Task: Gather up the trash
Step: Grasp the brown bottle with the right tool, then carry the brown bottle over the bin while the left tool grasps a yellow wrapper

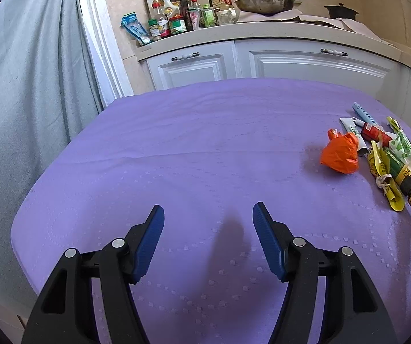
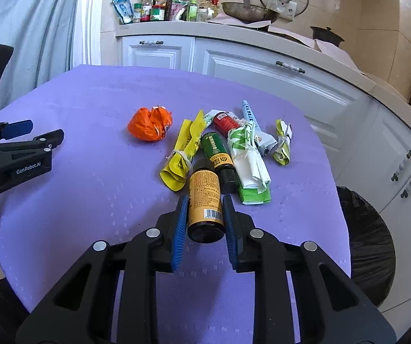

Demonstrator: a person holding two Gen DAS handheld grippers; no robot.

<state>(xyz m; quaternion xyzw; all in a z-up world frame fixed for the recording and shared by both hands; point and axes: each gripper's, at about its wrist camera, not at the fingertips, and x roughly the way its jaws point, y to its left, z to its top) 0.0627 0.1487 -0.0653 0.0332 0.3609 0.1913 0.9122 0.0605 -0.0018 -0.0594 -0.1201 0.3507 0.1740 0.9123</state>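
My right gripper (image 2: 205,205) is shut on a small yellow-labelled bottle (image 2: 205,197) with a dark cap, at the near end of a trash pile on the purple table (image 2: 90,172). The pile holds a green bottle (image 2: 217,152), a red can (image 2: 225,121), a yellow wrapper (image 2: 181,154), a green-white wrapper (image 2: 248,157), a blue-white tube (image 2: 250,114) and a small knotted wrapper (image 2: 283,143). An orange crumpled bag (image 2: 149,124) lies to the left, also in the left wrist view (image 1: 340,154). My left gripper (image 1: 208,215) is open and empty over bare cloth, left of the pile (image 1: 389,157).
A black-lined trash bin (image 2: 369,229) stands on the floor right of the table. White kitchen cabinets (image 2: 263,68) with a counter of spice jars (image 1: 174,20) and a wok (image 1: 265,4) run behind. A grey curtain (image 1: 27,86) hangs at the left.
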